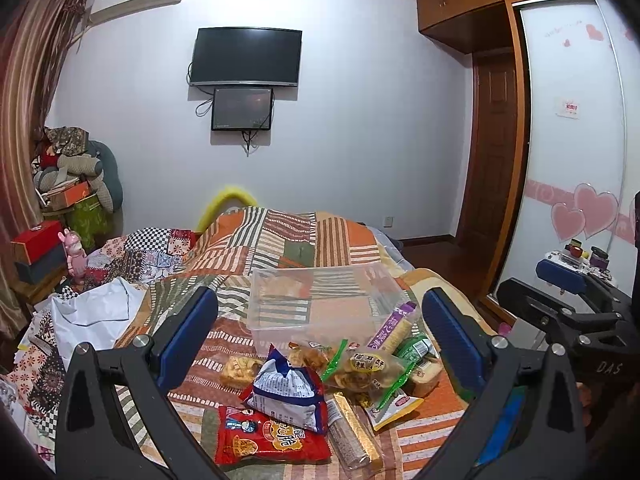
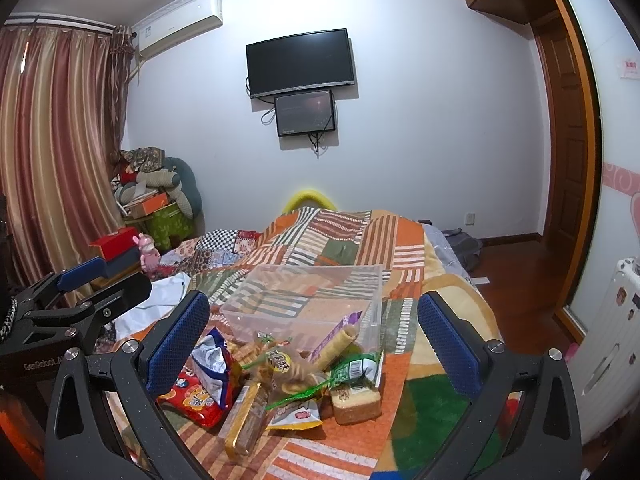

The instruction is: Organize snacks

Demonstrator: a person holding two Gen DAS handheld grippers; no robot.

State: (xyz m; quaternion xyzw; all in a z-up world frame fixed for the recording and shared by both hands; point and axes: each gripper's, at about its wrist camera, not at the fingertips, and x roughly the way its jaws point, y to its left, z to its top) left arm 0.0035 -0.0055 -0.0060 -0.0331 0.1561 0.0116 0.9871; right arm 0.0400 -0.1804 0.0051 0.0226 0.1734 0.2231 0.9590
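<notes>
Bed quilt (image 1: 280, 248) holds snack pile (image 1: 320, 392) at bottom middle w/ clear box (image 1: 320, 300) behind; both grippers' jaws spread, empty; next: grab one.

Snacks heaped in front of a clear bin on the bed

A transparent plastic bin (image 1: 320, 300) sits upright and open. Just before it lies a loose pile: a red packet (image 1: 264, 436) flat at the near edge, a blue-and-white bag (image 1: 288, 392) resting on it, a long wafer pack (image 1: 352, 432) beside them, and a purple-labelled roll (image 1: 390, 330) leaning against the bin.
</notes>
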